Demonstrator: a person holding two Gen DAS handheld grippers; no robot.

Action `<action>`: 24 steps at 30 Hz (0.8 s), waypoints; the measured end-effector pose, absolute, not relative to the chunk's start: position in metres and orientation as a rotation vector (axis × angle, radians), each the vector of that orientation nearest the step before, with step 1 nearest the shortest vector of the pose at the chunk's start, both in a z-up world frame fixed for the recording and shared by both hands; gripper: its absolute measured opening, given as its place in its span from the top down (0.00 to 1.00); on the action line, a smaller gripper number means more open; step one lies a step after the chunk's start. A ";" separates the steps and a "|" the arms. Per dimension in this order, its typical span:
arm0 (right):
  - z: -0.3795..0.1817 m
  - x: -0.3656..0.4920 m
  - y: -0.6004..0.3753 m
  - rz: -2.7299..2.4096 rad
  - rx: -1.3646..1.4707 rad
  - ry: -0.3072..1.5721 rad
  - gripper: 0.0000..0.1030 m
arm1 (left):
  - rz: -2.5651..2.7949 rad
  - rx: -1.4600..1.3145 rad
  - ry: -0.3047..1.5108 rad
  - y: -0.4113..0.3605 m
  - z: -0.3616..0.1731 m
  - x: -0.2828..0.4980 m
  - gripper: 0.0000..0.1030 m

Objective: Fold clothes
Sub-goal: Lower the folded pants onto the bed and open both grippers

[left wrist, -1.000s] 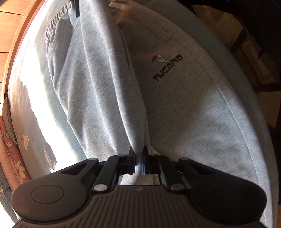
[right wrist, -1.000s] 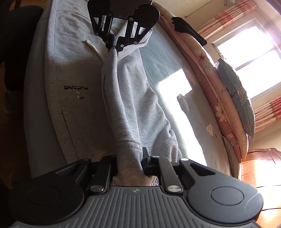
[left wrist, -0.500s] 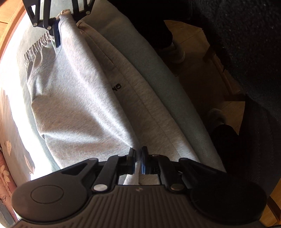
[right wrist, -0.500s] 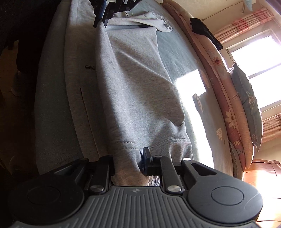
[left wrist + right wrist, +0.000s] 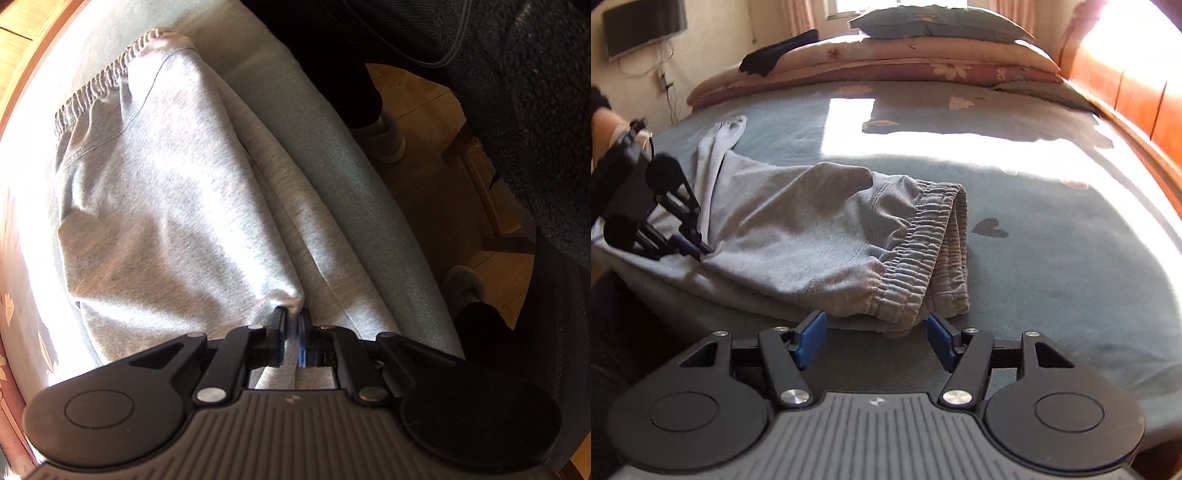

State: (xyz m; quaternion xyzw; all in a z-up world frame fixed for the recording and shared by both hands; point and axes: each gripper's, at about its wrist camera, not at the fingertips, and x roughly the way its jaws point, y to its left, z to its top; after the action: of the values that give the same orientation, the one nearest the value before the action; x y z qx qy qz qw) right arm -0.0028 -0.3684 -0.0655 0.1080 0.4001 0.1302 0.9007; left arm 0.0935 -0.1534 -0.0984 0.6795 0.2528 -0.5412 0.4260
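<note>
Grey sweatpants [image 5: 820,240] lie folded lengthwise on the blue-grey bedspread [image 5: 1052,229], the elastic waistband [image 5: 923,254] nearest the right wrist camera. My right gripper [image 5: 877,334] hovers just in front of the waistband; its jaws are opening and nothing is pinched between the blue pads [image 5: 812,339]. In the left wrist view the same sweatpants [image 5: 177,206] stretch away towards the waistband [image 5: 99,88]. My left gripper [image 5: 291,325] is shut on a corner of the grey fabric near the bed's edge. The right wrist view shows the left gripper [image 5: 701,251] at the far left, clamped on the cloth.
A folded floral quilt [image 5: 886,62] with a pillow [image 5: 938,22] and a dark garment [image 5: 775,55] lies at the far side of the bed. A wooden bed frame [image 5: 1137,96] runs along the right. A person's slippered feet [image 5: 384,144] stand on the wooden floor [image 5: 443,206] beside the bed.
The right gripper let go of the waistband, which now lies on the bed, and its view rolled level. The folded half has come down over the logo side.
</note>
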 end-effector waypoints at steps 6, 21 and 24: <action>-0.120 0.006 -0.383 0.248 0.956 0.769 0.38 | -1.322 1.673 0.637 -0.153 -0.093 0.097 0.96; -0.099 0.029 -0.380 0.038 0.729 0.620 0.87 | -1.336 1.609 0.615 -0.178 -0.053 0.113 0.96; -0.102 0.034 -0.388 0.008 0.713 0.638 0.87 | -1.386 1.600 0.601 -0.192 -0.052 0.113 0.96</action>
State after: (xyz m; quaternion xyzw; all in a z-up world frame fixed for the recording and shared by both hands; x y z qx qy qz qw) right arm 0.0344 -0.3884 -0.1024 0.3433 0.3071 0.0039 0.8876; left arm 0.1129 -0.1920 -0.0519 0.6481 0.2433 -0.5613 0.4536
